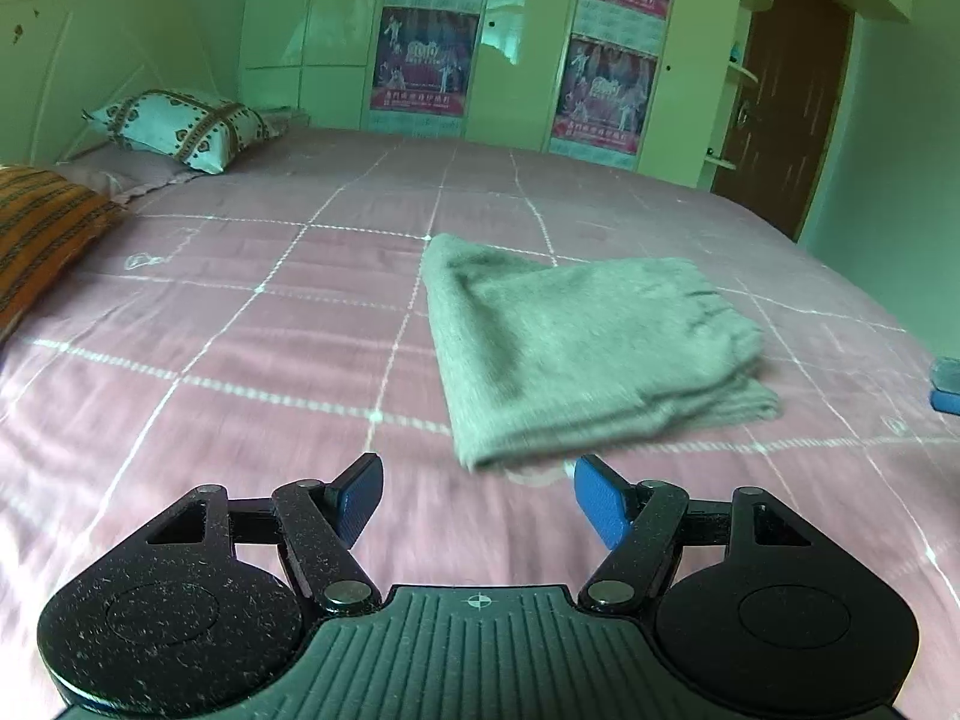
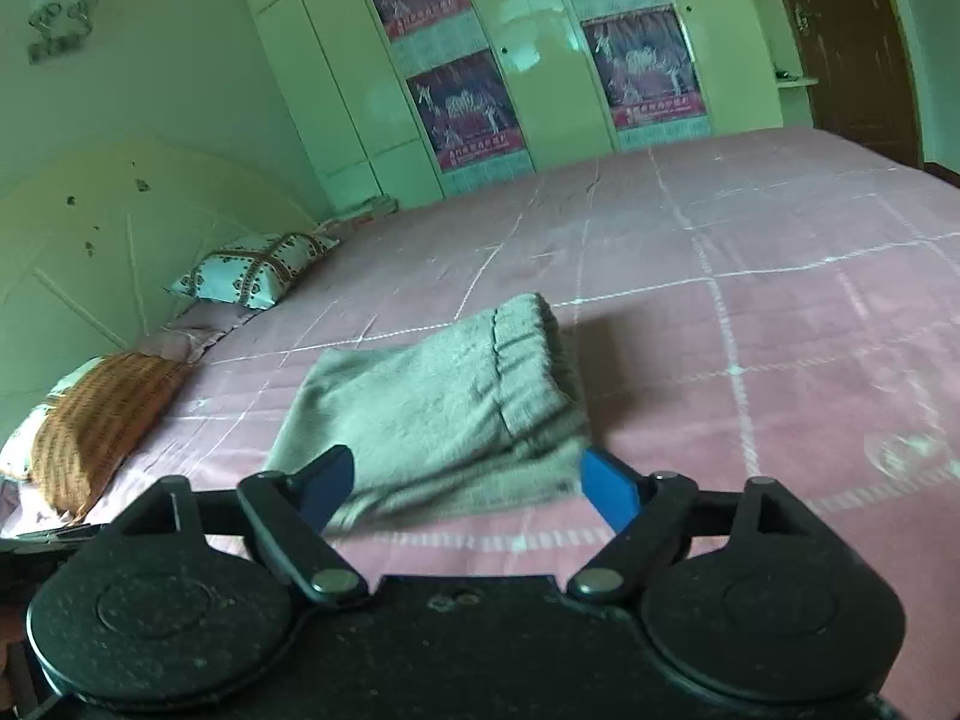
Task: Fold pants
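Observation:
The grey pants (image 1: pixel 588 348) lie folded into a compact stack on the pink checked bedsheet (image 1: pixel 240 360). In the right wrist view the pants (image 2: pixel 444 414) show their elastic waistband at the far end. My left gripper (image 1: pixel 480 498) is open and empty, just short of the stack's near left corner. My right gripper (image 2: pixel 468 486) is open and empty, its blue pads (image 2: pixel 609 492) hovering on either side of the stack's near edge without holding it. The right gripper's blue tip (image 1: pixel 948 384) shows at the far right of the left wrist view.
A patterned white pillow (image 1: pixel 180 126) and an orange pillow (image 1: pixel 42 228) lie at the head of the bed by the headboard (image 2: pixel 90 252). Wardrobes with posters (image 1: pixel 420 60) stand beyond the bed. A brown door (image 1: pixel 780 96) is at the far right.

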The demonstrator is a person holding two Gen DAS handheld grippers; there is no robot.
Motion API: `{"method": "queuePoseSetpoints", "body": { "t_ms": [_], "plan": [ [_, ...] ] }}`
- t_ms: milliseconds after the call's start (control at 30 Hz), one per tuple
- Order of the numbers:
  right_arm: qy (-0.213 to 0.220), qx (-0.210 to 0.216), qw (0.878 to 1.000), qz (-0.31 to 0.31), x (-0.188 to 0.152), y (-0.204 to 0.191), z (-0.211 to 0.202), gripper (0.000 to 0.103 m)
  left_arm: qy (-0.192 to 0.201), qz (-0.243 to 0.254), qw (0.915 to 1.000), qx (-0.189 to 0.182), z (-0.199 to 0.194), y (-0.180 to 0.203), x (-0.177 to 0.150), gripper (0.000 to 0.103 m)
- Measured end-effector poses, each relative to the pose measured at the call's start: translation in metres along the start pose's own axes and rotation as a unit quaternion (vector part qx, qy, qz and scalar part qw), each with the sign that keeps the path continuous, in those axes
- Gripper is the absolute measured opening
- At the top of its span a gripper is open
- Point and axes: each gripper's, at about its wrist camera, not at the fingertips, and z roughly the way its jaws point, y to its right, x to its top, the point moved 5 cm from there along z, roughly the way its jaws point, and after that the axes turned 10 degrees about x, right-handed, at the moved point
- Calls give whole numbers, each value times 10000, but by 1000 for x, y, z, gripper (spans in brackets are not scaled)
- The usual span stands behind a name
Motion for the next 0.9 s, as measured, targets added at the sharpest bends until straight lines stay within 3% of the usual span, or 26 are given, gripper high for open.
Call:
{"method": "queuePoseSetpoints", "body": {
  "t_ms": [133, 167, 233, 300, 367, 600, 767, 900],
  "plan": [
    [86, 127, 9997, 213, -27, -12, -51, 79, 61, 56, 9999, -74, -36, 6, -22, 80],
    [109, 125, 9995, 261, -32, -13, -59, 88, 80, 78, 9999, -83, -41, 7, -27, 82],
    [166, 43, 9993, 320, -39, -15, -76, 93, 59, 103, 9999, -109, -49, 9, -34, 82],
    [176, 92, 9990, 408, -44, -17, -83, 90, 63, 82, 9998, -171, -58, 11, -39, 82],
    [251, 95, 9989, 389, -48, -24, -90, 78, 102, 122, 9997, -180, -66, 13, -44, 82],
    [498, -137, 9985, -157, -63, -57, -94, 84, 233, -40, 9996, -151, -86, 14, -57, 86],
    [295, -60, 9984, -482, -74, -71, -83, 84, 69, 125, 9999, -77, -74, 15, -66, 86],
    [235, -26, 9984, -516, -59, -65, -65, 74, 206, 159, 9997, 20, -44, 10, -36, 86]
  ]
}}
